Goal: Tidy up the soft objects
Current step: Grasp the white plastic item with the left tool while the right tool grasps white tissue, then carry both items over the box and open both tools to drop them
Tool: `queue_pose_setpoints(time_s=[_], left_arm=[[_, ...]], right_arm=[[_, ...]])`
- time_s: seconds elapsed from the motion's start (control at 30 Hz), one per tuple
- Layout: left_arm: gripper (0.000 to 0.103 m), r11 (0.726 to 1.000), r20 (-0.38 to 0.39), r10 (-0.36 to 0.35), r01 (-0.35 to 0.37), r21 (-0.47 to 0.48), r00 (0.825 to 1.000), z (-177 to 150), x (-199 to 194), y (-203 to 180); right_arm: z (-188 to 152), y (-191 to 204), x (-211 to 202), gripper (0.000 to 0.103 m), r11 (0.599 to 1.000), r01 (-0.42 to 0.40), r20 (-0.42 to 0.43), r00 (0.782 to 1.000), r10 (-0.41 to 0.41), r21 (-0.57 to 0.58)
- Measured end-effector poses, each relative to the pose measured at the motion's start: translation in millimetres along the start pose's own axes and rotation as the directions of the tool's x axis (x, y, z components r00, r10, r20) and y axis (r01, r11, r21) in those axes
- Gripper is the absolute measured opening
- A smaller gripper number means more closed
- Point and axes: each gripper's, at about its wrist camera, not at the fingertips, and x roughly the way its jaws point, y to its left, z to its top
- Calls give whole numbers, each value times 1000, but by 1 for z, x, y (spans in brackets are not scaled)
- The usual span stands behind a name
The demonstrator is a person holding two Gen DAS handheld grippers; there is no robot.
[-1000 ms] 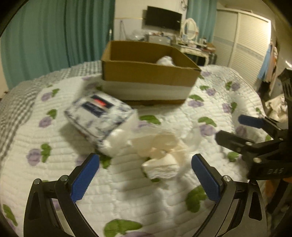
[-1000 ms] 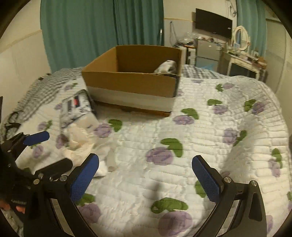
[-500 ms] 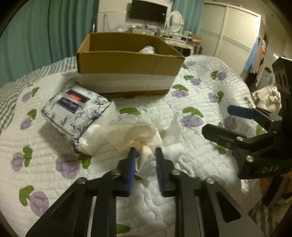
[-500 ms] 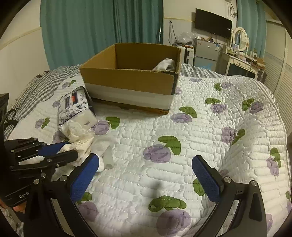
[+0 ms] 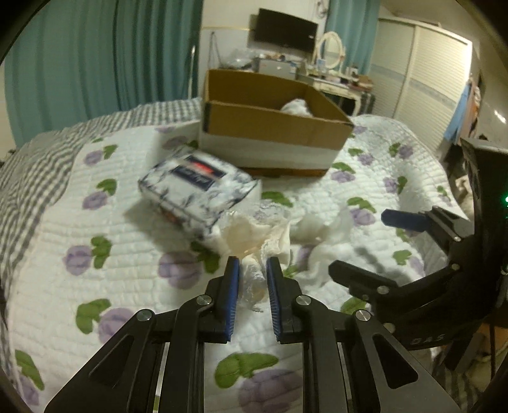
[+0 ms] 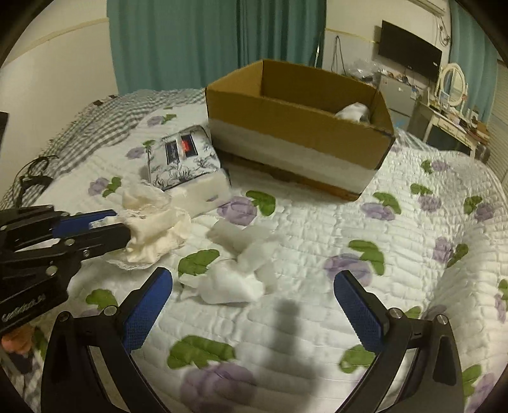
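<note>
Jaws of left gripper (image 5: pixel 252 279) pinched on cream crumpled cloth (image 6: pixel 155 228), thin, lace-edged, bunched, its end hanging just above bed quilt (image 6: pixel 412 254). Jaws of right gripper (image 6: pixel 250 300) spread wide, hovering over loose white tissues (image 6: pixel 235 279) lying on quilt. Floral tissue pack (image 5: pixel 197 187) beside cloth, near cardboard box (image 6: pixel 298 127); white soft item (image 6: pixel 352 111) inside box at far corner. Quilt white with purple flowers, green leaves; grey checked blanket (image 5: pixel 38 171) at edge. Teal curtains (image 6: pixel 190 44), wall TV (image 5: pixel 287 30), dresser with oval mirror (image 6: pixel 452 84) behind.
</note>
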Motion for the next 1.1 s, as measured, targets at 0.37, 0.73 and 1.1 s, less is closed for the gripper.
queue_pose_setpoints(time_s=[0.37, 0.73, 1.1], left_arm=[[17, 1000, -3, 0, 0, -15, 1000, -1, -3, 4], [17, 1000, 42, 12, -13, 14, 999, 2, -38, -14], [16, 999, 128, 15, -20, 41, 992, 17, -85, -32]], right_arm=[[-12, 14, 16, 43, 998, 30, -77, 996, -34, -60], [-7, -4, -42, 37, 999, -26, 30, 999, 25, 45], [4, -12, -102, 37, 998, -33, 152, 988, 25, 46]])
